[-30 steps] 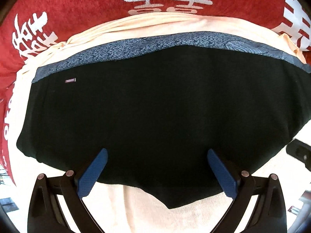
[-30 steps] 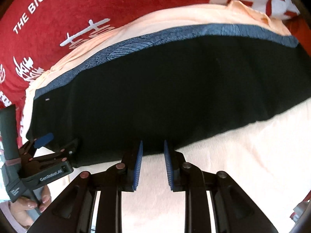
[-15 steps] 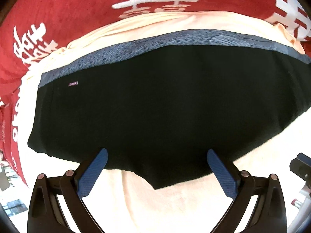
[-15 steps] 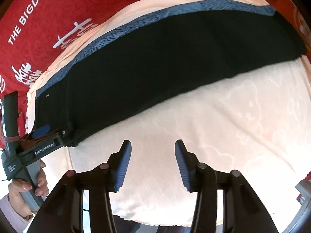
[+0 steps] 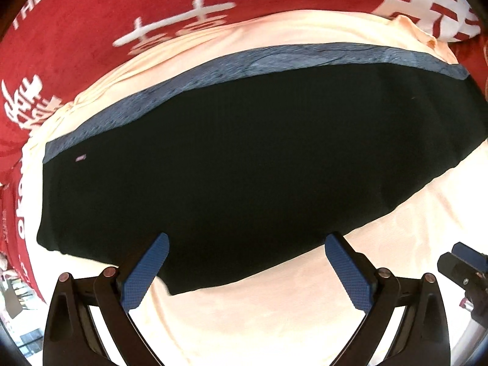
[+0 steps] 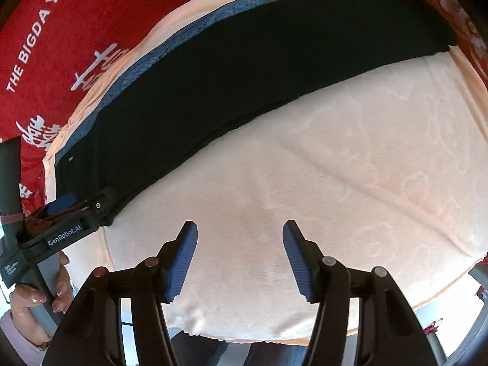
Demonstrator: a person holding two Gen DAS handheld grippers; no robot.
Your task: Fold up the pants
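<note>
Both grippers, left (image 5: 247, 270) and right (image 6: 240, 259), hang spread and empty (right just widened); black pants (image 5: 244, 158) lie folded, next regrip an end.

Bare peach cloth (image 6: 350, 183) over the tabletop open below the right claw (image 6: 240, 256), black pants (image 6: 244, 70) lying flat beyond, left claw (image 6: 76, 210) at their near-left corner

Both grippers point down over the black pants (image 5: 244, 167). The left gripper (image 5: 247, 262) hangs with jaws spread wide above the pants' near edge. The right gripper (image 6: 240, 256), jaws just opening and holding nothing, hovers nearer the viewer than the pants.
</note>
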